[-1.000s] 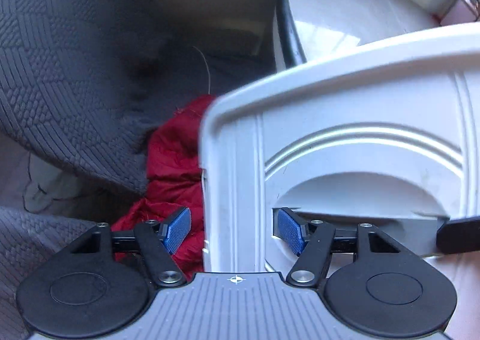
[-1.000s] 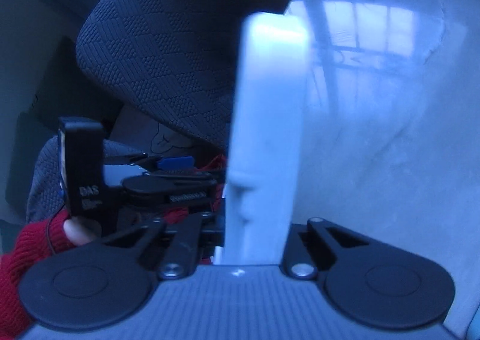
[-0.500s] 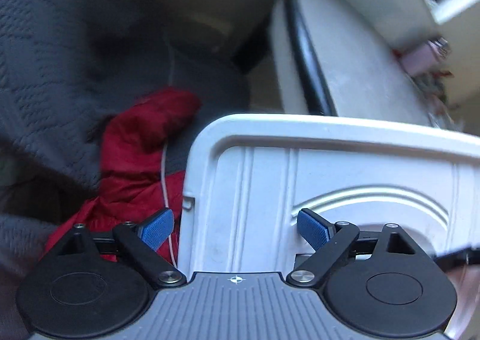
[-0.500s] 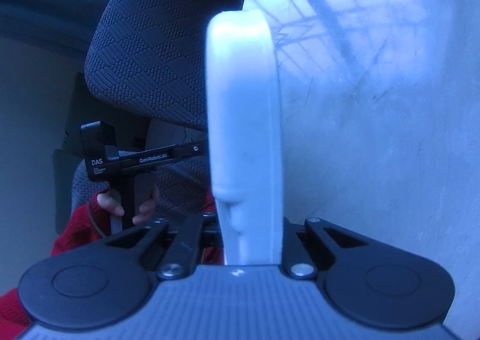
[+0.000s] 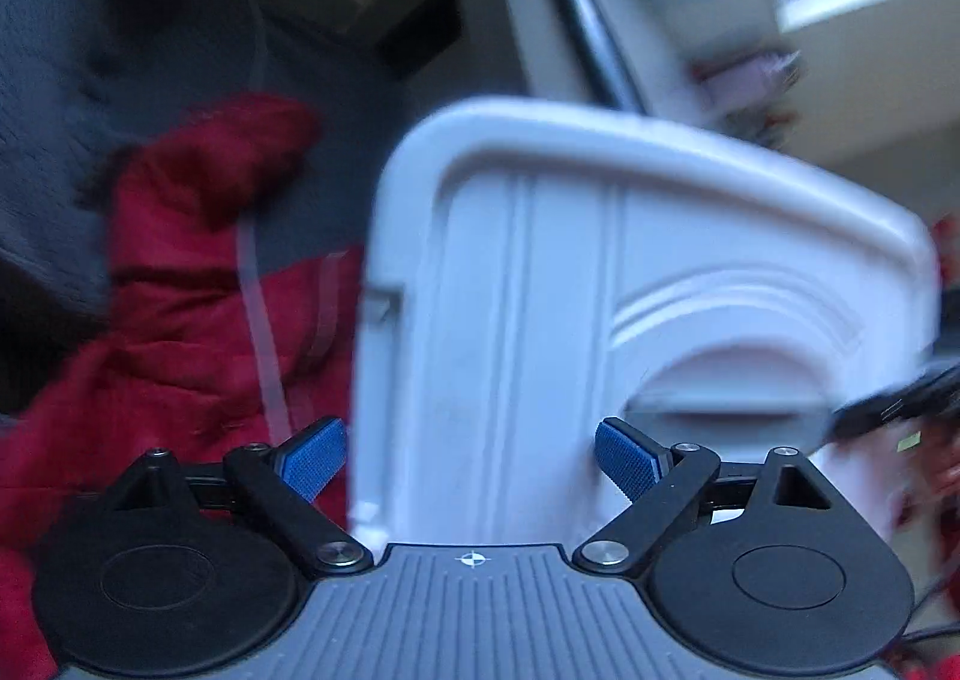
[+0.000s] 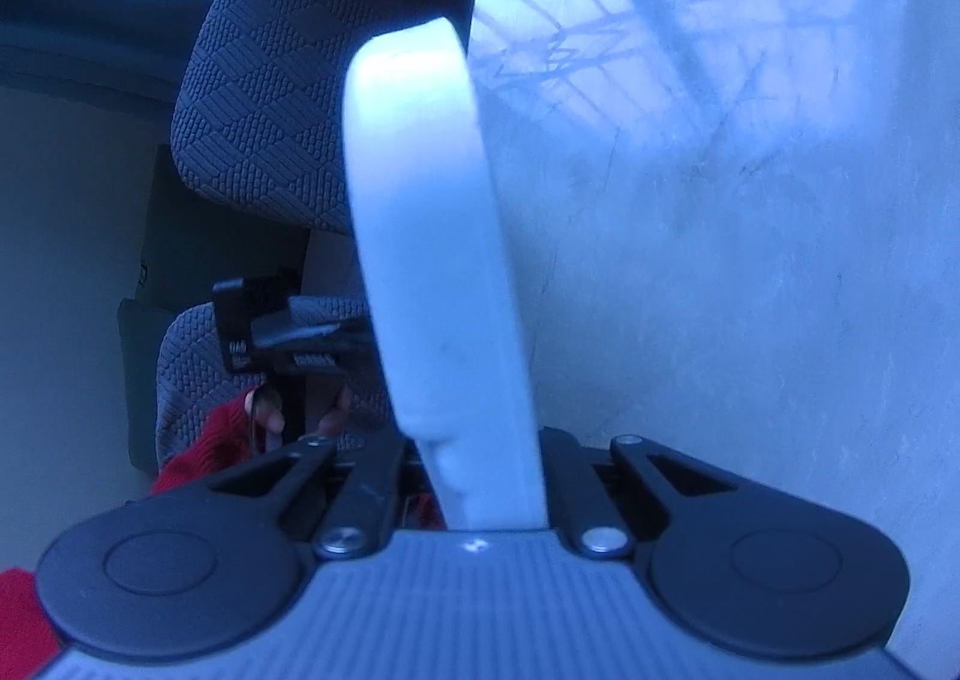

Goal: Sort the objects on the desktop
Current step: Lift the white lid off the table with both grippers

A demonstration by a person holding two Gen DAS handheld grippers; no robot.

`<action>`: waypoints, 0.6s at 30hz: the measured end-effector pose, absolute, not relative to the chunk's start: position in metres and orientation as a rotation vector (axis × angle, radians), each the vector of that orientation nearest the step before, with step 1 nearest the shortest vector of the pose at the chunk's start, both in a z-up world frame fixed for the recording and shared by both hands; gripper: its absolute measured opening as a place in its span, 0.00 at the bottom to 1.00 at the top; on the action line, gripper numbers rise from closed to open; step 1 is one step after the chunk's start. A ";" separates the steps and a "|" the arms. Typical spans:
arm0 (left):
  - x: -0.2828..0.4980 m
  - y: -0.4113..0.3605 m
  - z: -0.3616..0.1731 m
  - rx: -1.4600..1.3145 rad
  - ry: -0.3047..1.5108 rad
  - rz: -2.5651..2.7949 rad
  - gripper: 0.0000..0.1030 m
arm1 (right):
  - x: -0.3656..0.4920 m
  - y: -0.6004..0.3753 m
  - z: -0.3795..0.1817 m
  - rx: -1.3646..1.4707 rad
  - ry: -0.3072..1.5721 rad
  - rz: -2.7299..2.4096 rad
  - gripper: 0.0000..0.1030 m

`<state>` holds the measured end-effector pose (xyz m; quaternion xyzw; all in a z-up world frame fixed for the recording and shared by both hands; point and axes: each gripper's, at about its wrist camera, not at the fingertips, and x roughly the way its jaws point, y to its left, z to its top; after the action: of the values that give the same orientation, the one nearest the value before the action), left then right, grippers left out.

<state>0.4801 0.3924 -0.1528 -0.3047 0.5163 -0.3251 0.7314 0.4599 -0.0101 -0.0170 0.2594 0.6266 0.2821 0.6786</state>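
A white plastic bin fills the blurred left wrist view, showing its ribbed end wall and handle recess. My left gripper straddles the bin's left corner. Its jaws are opening wide, and its blue pads stand clear of the plastic. In the right wrist view the bin's rim runs edge-on up the middle. My right gripper is shut on that rim, its fingertips hidden behind it. The bin's inner wall fills the right side. The left gripper, held by a hand, shows beyond the rim.
A grey textured chair back stands behind the bin. A red garment lies to the bin's left. A white tabletop with a black edge rises behind, with small clutter at its far end.
The left jaws have spread much wider around the bin's corner. The bin's top rim has dropped lower in the left view. The right gripper keeps its hold, and the rim now leans left.
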 end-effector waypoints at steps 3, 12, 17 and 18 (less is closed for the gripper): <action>0.488 0.390 -0.173 -0.739 1.142 -0.804 1.00 | 0.462 -0.013 -0.016 0.578 1.425 0.643 0.07; 0.466 0.381 -0.169 -0.747 1.071 -0.753 0.99 | 0.462 -0.017 -0.003 0.555 1.403 0.654 0.07; 0.450 0.380 -0.126 -0.672 1.038 -0.723 0.99 | 0.447 -0.024 0.018 0.574 1.361 0.680 0.07; 0.446 0.382 -0.111 -0.652 1.015 -0.714 0.99 | 0.443 -0.026 0.024 0.583 1.343 0.690 0.07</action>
<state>0.4462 0.3822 -0.1106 -0.2998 0.4669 -0.3284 0.7644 0.4433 -0.0259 0.0242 0.2605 0.6008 0.3084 0.6900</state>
